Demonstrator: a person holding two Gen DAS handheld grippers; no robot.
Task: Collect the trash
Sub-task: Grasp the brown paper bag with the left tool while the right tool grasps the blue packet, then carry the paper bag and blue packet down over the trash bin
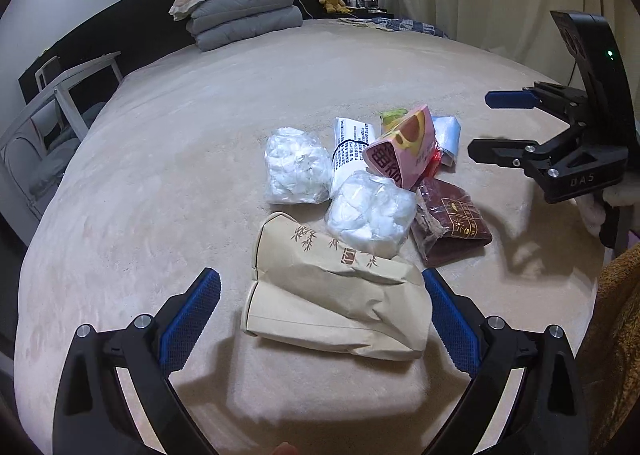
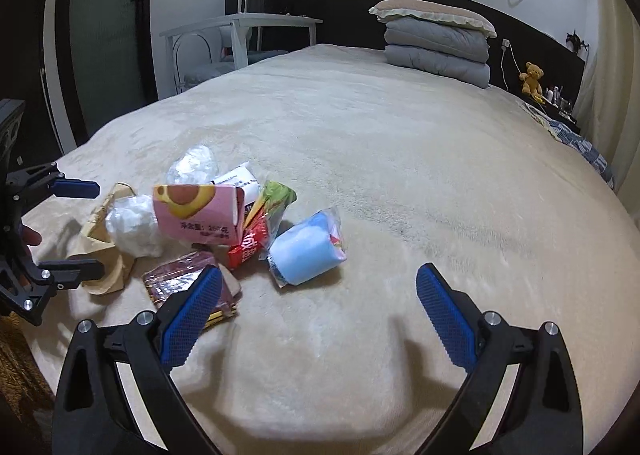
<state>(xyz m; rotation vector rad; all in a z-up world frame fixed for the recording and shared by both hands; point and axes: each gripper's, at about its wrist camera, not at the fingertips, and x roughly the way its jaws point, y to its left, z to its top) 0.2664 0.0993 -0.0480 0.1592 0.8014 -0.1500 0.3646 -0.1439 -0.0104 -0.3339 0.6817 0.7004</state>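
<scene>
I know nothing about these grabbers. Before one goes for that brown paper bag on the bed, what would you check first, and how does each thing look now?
1. Left gripper open: ok, jaws wide.
2. Brown paper bag lined up between its fingers: ok.
3. Bag free of other trash: not ok, a clear plastic bundle rests on its far edge.
4. Right gripper empty and open: ok.
5. Right gripper clear of the left: ok, apart.
6. Bin or sack for the trash: cannot tell, none in view.

Two clear bags (image 1: 298, 167), one paper bag (image 1: 340, 295), one pink carton (image 1: 404, 151)
</scene>
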